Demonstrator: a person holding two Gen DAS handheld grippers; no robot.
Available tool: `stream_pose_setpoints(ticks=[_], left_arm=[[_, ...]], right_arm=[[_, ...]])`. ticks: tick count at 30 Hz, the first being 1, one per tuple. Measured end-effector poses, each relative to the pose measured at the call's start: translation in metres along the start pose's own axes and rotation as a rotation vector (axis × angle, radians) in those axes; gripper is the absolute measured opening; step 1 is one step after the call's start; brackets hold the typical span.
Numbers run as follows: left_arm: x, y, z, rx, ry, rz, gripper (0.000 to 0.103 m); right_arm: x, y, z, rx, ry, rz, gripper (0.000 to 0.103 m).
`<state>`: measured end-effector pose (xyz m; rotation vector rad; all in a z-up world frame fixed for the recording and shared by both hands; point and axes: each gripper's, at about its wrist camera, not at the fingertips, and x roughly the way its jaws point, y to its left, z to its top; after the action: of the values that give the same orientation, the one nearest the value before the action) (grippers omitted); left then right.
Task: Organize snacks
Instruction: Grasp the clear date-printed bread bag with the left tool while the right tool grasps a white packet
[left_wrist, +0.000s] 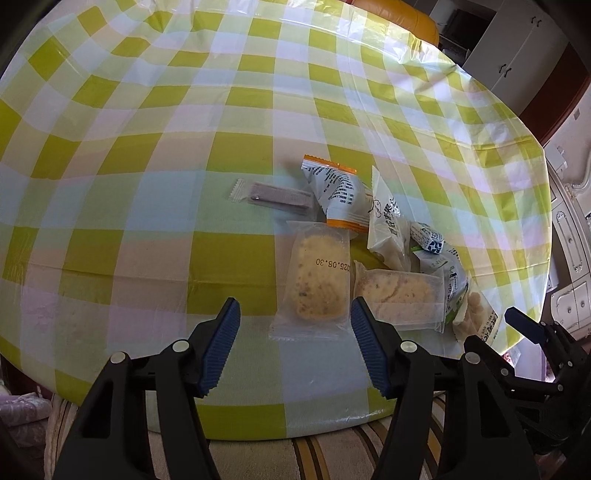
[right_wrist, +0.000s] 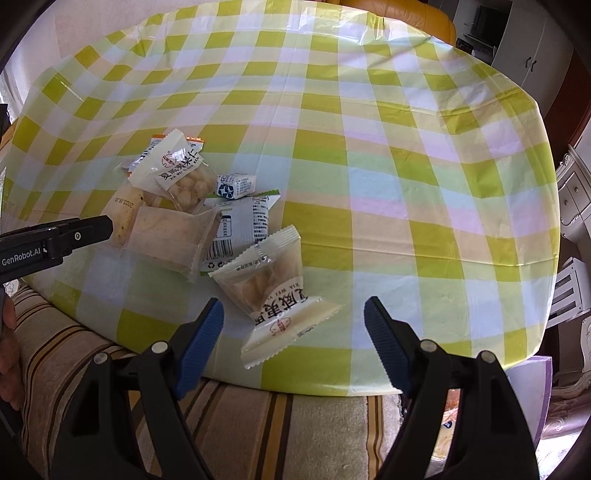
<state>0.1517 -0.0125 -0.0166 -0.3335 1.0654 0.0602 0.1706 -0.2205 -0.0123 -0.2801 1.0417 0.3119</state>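
Snack pile (right_wrist: 192, 218) near table edge (right_wrist: 295, 387) — both grippers parted, empty

A cluster of snack packets lay on the table (left_wrist: 147, 155) near its front edge. In the left wrist view, a flat stick packet (left_wrist: 273, 195) lay leftmost, apart from the rest; just right of it an upright-tilted pouch (left_wrist: 338, 195) leaned against a taller nut packet (left_wrist: 384, 218). In front of these two cake packets (left_wrist: 318, 284) (left_wrist: 397, 295) lay side by side. In the right wrist view, a small candy (right_wrist: 235, 185) rested behind a barcode packet (right_wrist: 236, 229), and another nut packet (right_wrist: 275, 295) lay nearest the front edge.
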Motion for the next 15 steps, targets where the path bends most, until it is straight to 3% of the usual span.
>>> stream_pose_setpoints(ticks=[10,15], left_arm=[[0.014,-0.008,0.007,0.042,0.015,0.031,0.059],[0.018,-0.016,0.008,0.092,0.012,0.087,0.058]], right_arm=[[0.014,-0.004,0.004,0.027,0.019,0.028,0.078],[0.025,-0.007,0.005,0.044,0.051,0.049,0.061]])
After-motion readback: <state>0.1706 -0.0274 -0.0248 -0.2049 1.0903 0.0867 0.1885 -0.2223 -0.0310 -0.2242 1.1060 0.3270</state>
